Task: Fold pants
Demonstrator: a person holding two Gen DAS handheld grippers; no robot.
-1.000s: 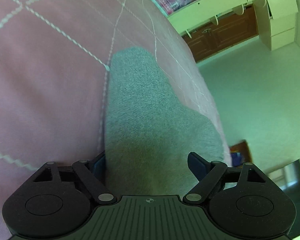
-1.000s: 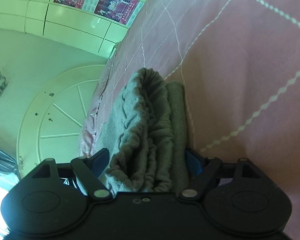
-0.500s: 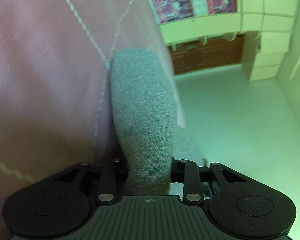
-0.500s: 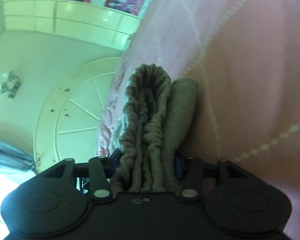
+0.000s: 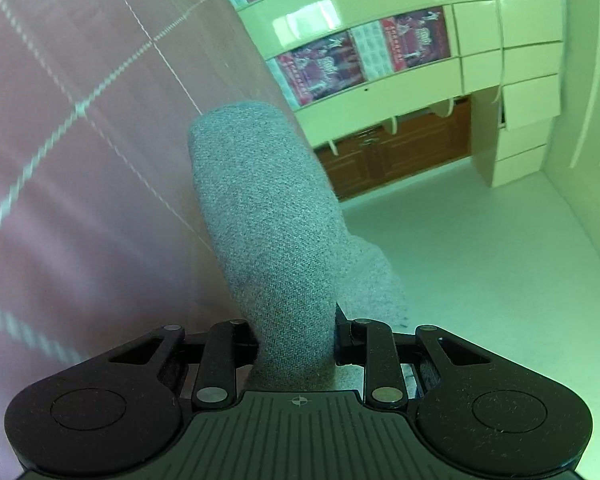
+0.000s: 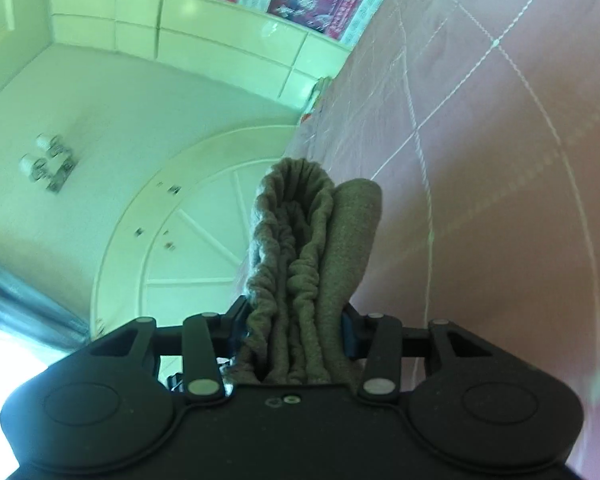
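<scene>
The grey knit pants (image 5: 268, 216) are pinched in my left gripper (image 5: 296, 340), which is shut on a smooth folded edge that sticks up past the jaws. In the right wrist view my right gripper (image 6: 292, 332) is shut on the pants' gathered elastic waistband (image 6: 300, 240), bunched in ridges between the jaws. Both ends are lifted off the pink bedspread (image 5: 80, 160), which also shows in the right wrist view (image 6: 500, 160). The fingertips of both grippers are hidden by cloth.
The pink quilted bedspread with white stitched lines fills one side of each view. Cream cabinets with red posters (image 5: 360, 56) and brown lower doors (image 5: 400, 152) stand across the room. A round ceiling panel (image 6: 180, 220) and a lamp (image 6: 44, 160) show above.
Both grippers closed from open onto the pants, then lifted and tilted up, so more of the room and ceiling shows and the bedspread has drawn away.
</scene>
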